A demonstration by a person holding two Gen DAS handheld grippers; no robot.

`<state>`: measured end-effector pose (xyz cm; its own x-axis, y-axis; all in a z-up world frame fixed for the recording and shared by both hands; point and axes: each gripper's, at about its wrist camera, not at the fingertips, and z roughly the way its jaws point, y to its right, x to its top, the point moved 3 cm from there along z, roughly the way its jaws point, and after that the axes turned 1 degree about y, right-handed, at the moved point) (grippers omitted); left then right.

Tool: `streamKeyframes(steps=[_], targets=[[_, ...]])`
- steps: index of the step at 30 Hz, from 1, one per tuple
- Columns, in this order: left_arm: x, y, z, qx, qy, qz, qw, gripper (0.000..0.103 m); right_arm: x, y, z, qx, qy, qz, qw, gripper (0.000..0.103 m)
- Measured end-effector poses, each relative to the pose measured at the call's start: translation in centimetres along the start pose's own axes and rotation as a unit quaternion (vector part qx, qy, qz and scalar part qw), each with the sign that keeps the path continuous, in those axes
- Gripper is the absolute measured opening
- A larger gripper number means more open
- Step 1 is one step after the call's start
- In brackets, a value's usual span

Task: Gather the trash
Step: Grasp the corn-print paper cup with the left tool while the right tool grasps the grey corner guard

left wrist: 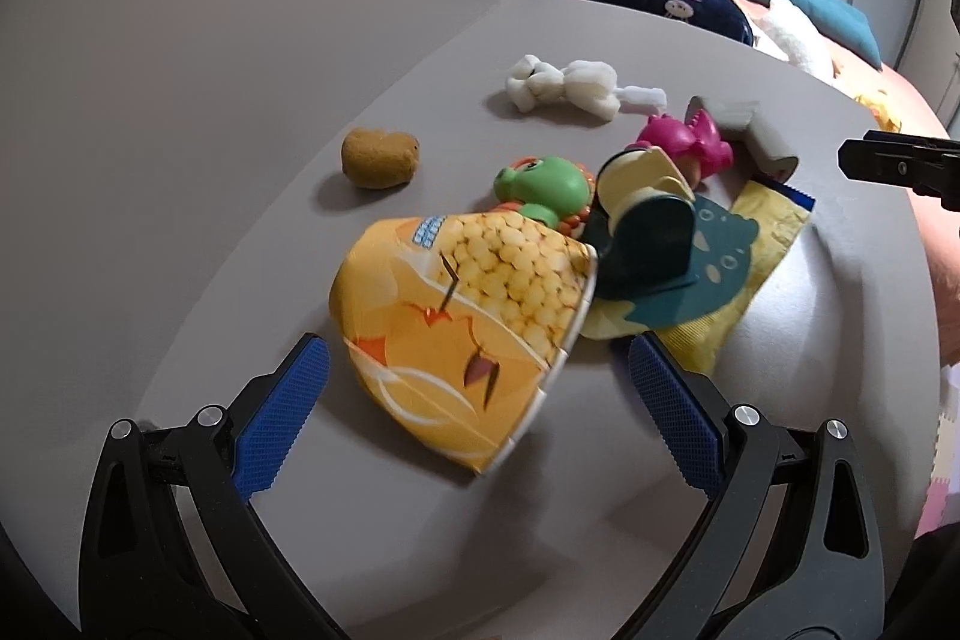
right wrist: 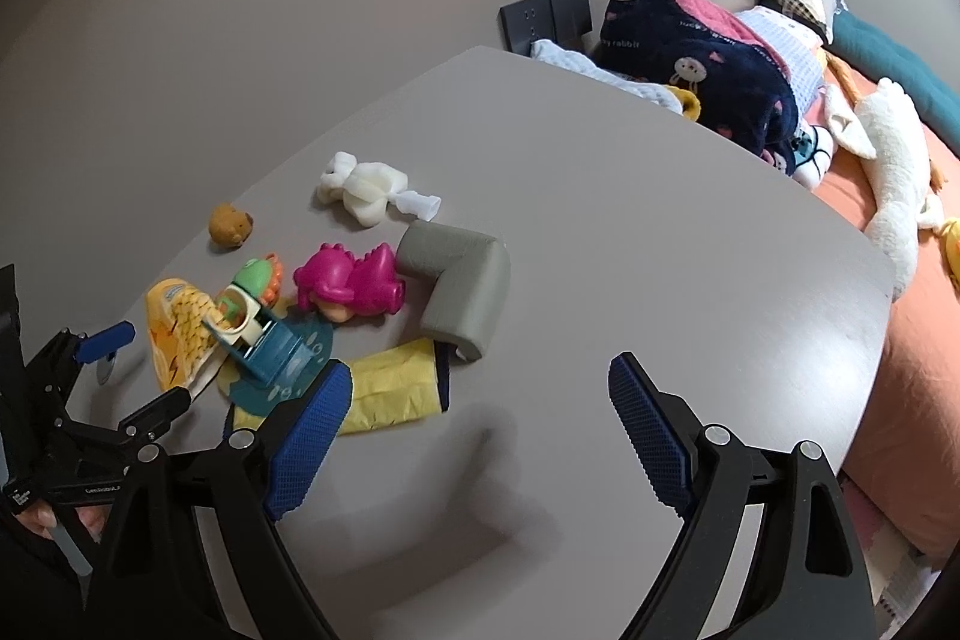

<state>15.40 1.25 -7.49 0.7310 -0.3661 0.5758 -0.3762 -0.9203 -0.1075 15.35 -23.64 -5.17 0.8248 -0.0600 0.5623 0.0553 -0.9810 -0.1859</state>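
My left claw [left wrist: 477, 376] hangs wide open just above the worktop [left wrist: 252, 232], its blue pads either side of the near end of the orange snack bag [left wrist: 462, 316], gripping nothing. That bag lies on its side right ahead of me, puffed and glossy, its far edge against a teal and cream toy [left wrist: 645, 232] that sits on a flat teal cut-out. I judge the bag to be very light, crinkly and slick, so a squeeze across the puffed middle could let it slide out; the flat crimped seam at the near edge looks the surer place to pinch. My right claw [right wrist: 480, 430] is also spread wide and empty, hovering over bare worktop, with the yellow wrapper [right wrist: 390, 388] just beside its left pad. That wrapper lies flat and creased, partly under the teal cut-out, thin and limp by the look of it, best taken at its free dark-edged end. Further out sit a green frog toy [left wrist: 543, 184], a pink toy [right wrist: 348, 280], a grey foam corner piece [right wrist: 462, 280], a brown plush lump [left wrist: 378, 157] and a white soft toy [left wrist: 564, 91], none of which I take for trash. Beyond the worktop's far edge is a bed [right wrist: 912, 340] piled with blankets.
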Motion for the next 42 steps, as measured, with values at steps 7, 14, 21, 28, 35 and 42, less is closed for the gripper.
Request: streamKeyframes(steps=[7, 14, 21, 28, 35, 42], targets=[[0.9, -0.3, 1.7, 0.003, -0.009, 0.033, 0.9994, 0.096, 1.3, 0.0, 2.4, -0.010, -0.010, -0.001, 1.000, 0.088], [1.5, -1.0, 2.9, -0.005, -0.014, 0.068, 0.9976, 0.096, 2.5, 0.2, 4.8, -0.017, -0.018, 0.009, 1.000, 0.087], [1.9, -1.2, 3.3, -0.021, -0.006, 0.098, 0.9950, 0.096, 3.4, -0.2, 6.7, -0.033, -0.023, -0.005, 0.999, 0.087], [3.0, -0.8, 2.9, -0.015, 0.003, 0.143, 0.9896, 0.096, 3.4, -0.4, 7.2, -0.033, -0.024, -0.010, 0.999, 0.086], [3.3, -0.2, 3.7, -0.029, 0.003, 0.176, 0.9840, 0.096, 3.4, -0.8, 7.4, -0.018, -0.031, -0.017, 0.999, 0.068], [3.7, -0.3, 2.9, -0.043, 0.035, 0.147, 0.9876, 0.093, 3.1, -1.3, 7.3, -0.018, -0.035, -0.027, 0.999, 0.047]])
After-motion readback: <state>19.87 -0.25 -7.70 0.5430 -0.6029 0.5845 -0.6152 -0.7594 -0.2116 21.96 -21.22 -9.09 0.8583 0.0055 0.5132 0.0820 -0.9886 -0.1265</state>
